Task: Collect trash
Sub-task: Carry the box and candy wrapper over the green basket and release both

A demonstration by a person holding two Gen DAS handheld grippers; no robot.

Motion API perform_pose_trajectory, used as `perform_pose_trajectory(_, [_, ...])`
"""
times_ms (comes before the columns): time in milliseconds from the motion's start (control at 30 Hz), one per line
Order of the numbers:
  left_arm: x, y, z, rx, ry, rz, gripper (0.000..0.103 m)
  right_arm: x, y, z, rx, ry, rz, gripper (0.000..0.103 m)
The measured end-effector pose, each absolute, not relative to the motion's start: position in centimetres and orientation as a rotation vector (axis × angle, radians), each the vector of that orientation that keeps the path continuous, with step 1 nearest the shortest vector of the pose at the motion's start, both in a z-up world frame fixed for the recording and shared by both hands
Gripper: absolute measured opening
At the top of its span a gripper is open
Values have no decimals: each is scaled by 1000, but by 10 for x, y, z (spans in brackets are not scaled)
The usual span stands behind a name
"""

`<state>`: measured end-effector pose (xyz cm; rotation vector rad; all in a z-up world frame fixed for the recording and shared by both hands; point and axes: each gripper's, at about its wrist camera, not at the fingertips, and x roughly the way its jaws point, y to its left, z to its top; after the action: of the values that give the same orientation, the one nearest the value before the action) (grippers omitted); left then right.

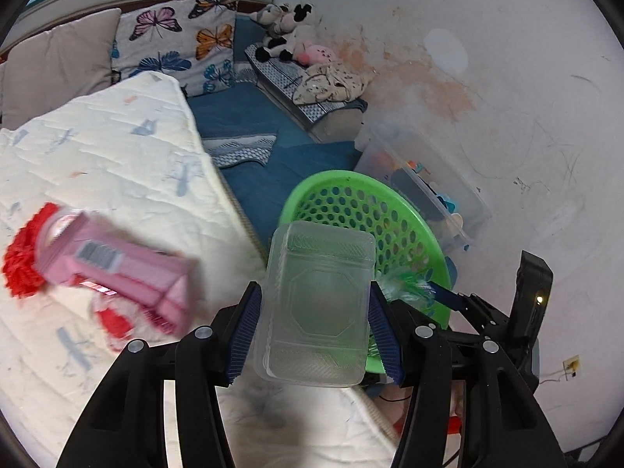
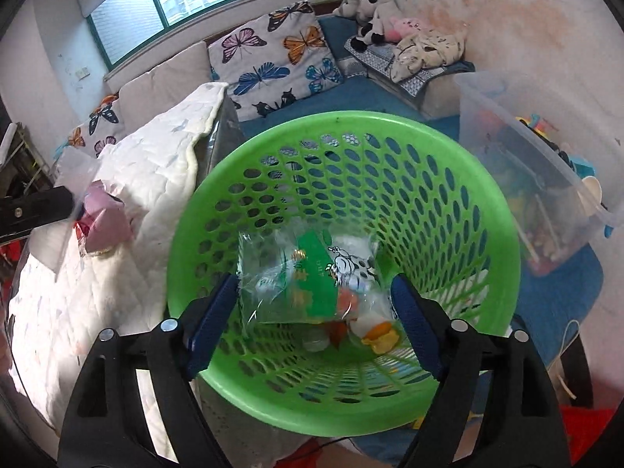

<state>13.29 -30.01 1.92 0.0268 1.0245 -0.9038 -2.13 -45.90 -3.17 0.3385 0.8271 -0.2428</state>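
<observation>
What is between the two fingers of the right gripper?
In the right wrist view, a clear plastic bag hangs untouched between the open right gripper fingers, above the green basket.

1. We've got daylight pouring in from the window [image 2: 187,4] at the top of the right wrist view, bright and even across the room.
2. The white quilt [image 2: 128,179] runs close to washed out, and in the left wrist view its near stretch glares white.
3. The pink carton [image 1: 117,269] smears with motion blur, edges soft.
4. The clear plastic box [image 1: 316,304] looks hazy and milky.
5. Fisheye bending curves the walls, and black corners ring both views.
</observation>
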Motion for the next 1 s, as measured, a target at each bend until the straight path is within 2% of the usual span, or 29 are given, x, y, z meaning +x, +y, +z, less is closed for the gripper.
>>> perform_pose_trajectory(600, [136,-372,-14,54,1113,-938,54,-62,-490,-11,363,756,-284,88])
perform_pose_trajectory(733, [137,-374,-19,48,1134,-939,66,-69,-493,-11,374,749,-304,88])
perform_pose_trajectory(1000, [133,-355,-7,45,1092,-940,68,-65,-483,-2,363,735,-274,88])
